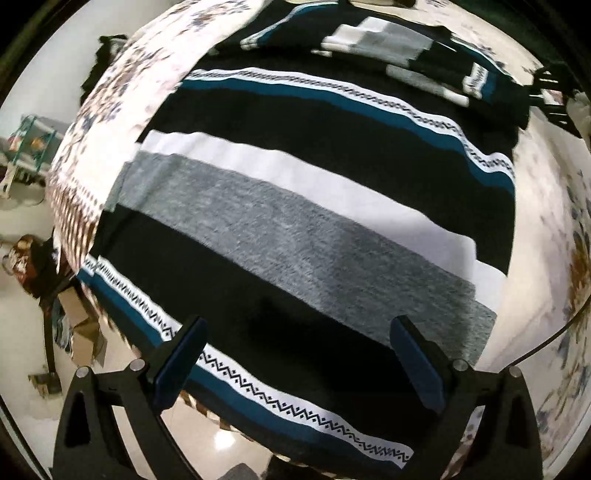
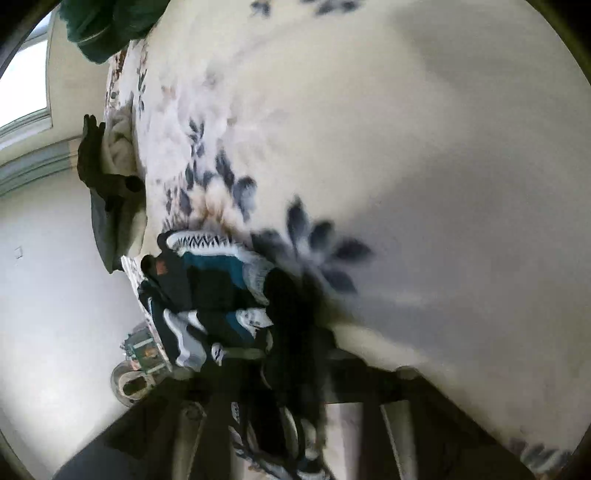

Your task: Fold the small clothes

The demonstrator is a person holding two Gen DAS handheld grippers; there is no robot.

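A striped garment (image 1: 295,206) in black, teal, white and grey lies spread flat on the floral tablecloth (image 1: 535,206). My left gripper (image 1: 301,354) hangs over its near edge, pointing steeply down, jaws wide open with nothing between the fingers (image 1: 183,358). In the right wrist view, which is blurred, a bunched striped garment (image 2: 218,291) lies at the table's edge. A dark strand of it runs down into my right gripper (image 2: 291,417), whose jaws look shut on that cloth.
More striped clothes (image 1: 388,48) lie stacked at the far side of the table. A dark chair back (image 1: 550,92) stands at the upper right. Boxes and clutter (image 1: 74,317) sit on the floor beside the table. A green cloth (image 2: 107,26) lies at the table's far corner.
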